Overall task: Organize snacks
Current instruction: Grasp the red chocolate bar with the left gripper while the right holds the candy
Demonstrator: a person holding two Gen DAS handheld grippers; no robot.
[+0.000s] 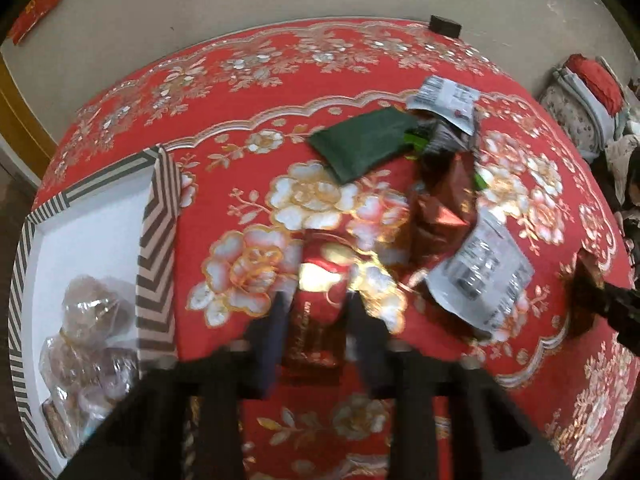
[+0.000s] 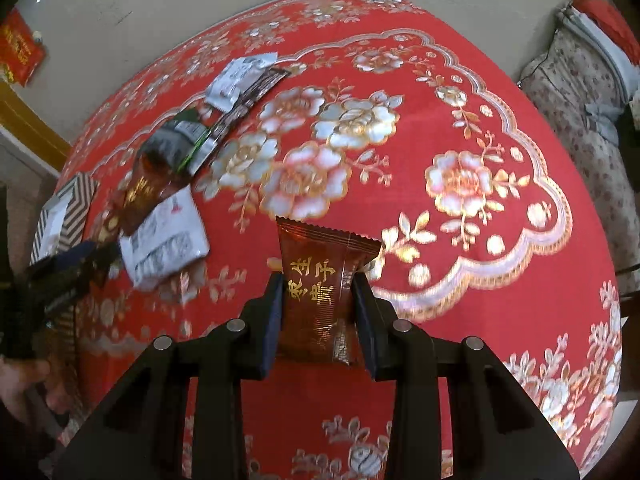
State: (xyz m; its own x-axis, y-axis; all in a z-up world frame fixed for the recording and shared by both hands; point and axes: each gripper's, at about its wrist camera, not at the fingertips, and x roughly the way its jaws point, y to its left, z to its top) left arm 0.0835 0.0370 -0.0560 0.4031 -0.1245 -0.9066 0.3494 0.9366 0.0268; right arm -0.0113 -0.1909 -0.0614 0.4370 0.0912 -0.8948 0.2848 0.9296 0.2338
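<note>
Red floral cloth covers the table (image 1: 248,92), which stands against a pale wall. Left hand-held gripper (image 1: 316,304): jaws closed on a red-brown snack packet (image 1: 314,344), blurred, low over the cloth. Right hand-held gripper (image 2: 318,280): jaws clamped on a brown snack packet with gold lettering (image 2: 320,280), held upright above the cloth. Striped box (image 1: 158,240) at the left table edge contains clear-wrapped snacks (image 1: 88,340). Loose pile (image 1: 444,184) toward the far right of the left wrist view: dark green pouch (image 1: 360,142), brown foil packets, two white-and-grey sachets (image 1: 480,272). Small dark block (image 1: 445,25) at the far table edge. Folded bedding (image 2: 580,80) lies beyond the table.
</note>
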